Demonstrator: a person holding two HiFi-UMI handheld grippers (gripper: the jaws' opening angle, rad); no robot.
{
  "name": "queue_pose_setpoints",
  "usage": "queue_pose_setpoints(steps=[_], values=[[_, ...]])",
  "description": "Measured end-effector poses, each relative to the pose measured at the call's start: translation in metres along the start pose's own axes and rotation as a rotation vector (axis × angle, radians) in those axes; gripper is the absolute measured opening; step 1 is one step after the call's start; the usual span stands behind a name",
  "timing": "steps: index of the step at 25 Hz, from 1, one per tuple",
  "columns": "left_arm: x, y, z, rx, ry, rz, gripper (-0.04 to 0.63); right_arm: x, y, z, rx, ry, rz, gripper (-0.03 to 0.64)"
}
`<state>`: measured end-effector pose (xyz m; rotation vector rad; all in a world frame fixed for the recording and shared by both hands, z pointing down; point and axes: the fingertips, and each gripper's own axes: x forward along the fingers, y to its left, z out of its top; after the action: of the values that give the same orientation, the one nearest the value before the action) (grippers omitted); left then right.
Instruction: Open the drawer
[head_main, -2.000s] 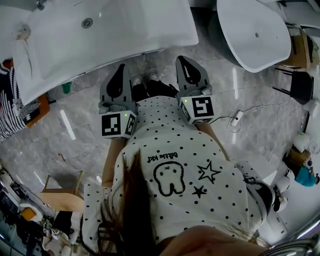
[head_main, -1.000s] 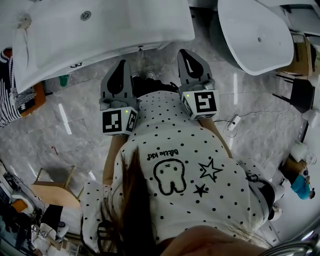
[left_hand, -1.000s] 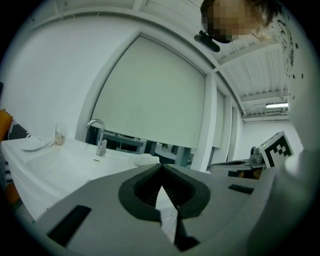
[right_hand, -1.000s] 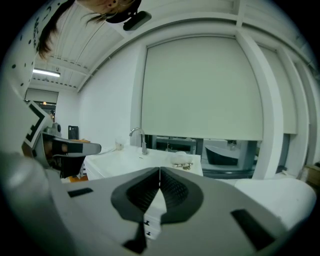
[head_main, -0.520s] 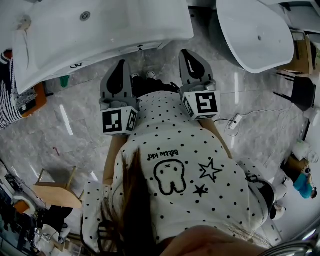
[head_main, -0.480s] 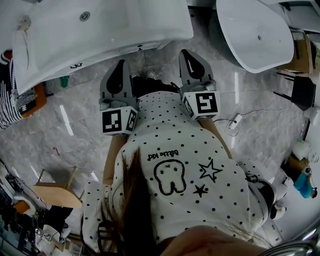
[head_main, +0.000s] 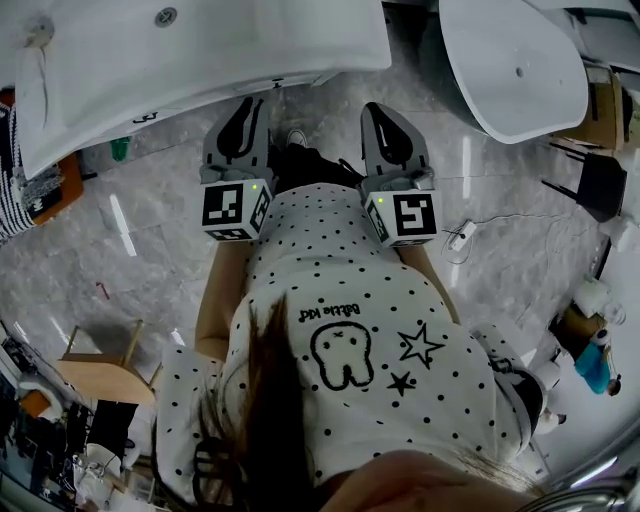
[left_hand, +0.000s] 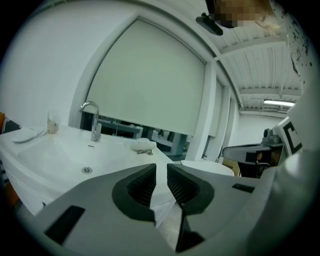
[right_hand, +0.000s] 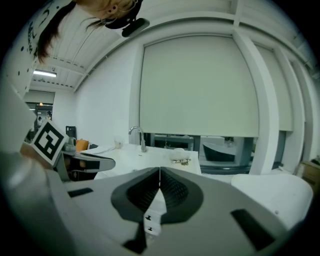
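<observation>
My left claw (left_hand: 161, 169) is opening: a narrow gap shows between its ribbed pads (left_hand: 142, 186), with nothing in it. My right claw (right_hand: 159, 172) is clenched shut and empty. Just ahead of both is the white front (head_main: 205, 97) under the bench (head_main: 335, 40). I take the drawer to sit there, though its outline escapes me. I expect a stiff, glossy, slippery panel, best taken by its lip or at the small dark mark (head_main: 279, 84), perhaps a pull. The basin (head_main: 200, 40) holds nothing, nor does the tub (head_main: 500, 90) at right.
</observation>
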<state>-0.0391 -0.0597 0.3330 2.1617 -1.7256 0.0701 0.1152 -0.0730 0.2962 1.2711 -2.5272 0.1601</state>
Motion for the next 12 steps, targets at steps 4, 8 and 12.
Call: queue_pose_setpoints(steps=[4,8,12], values=[[0.013,0.002,-0.035,-0.022,0.087,-0.011,0.080,-0.003,0.002,-0.007,-0.015,0.031,0.007,0.014],[0.029,0.007,-0.075,-0.034,0.174,0.006,0.084,-0.004,-0.003,-0.016,-0.010,0.069,0.010,0.015],[0.050,0.016,-0.105,-0.051,0.216,0.027,0.084,0.005,-0.003,-0.027,-0.005,0.095,0.028,0.015]])
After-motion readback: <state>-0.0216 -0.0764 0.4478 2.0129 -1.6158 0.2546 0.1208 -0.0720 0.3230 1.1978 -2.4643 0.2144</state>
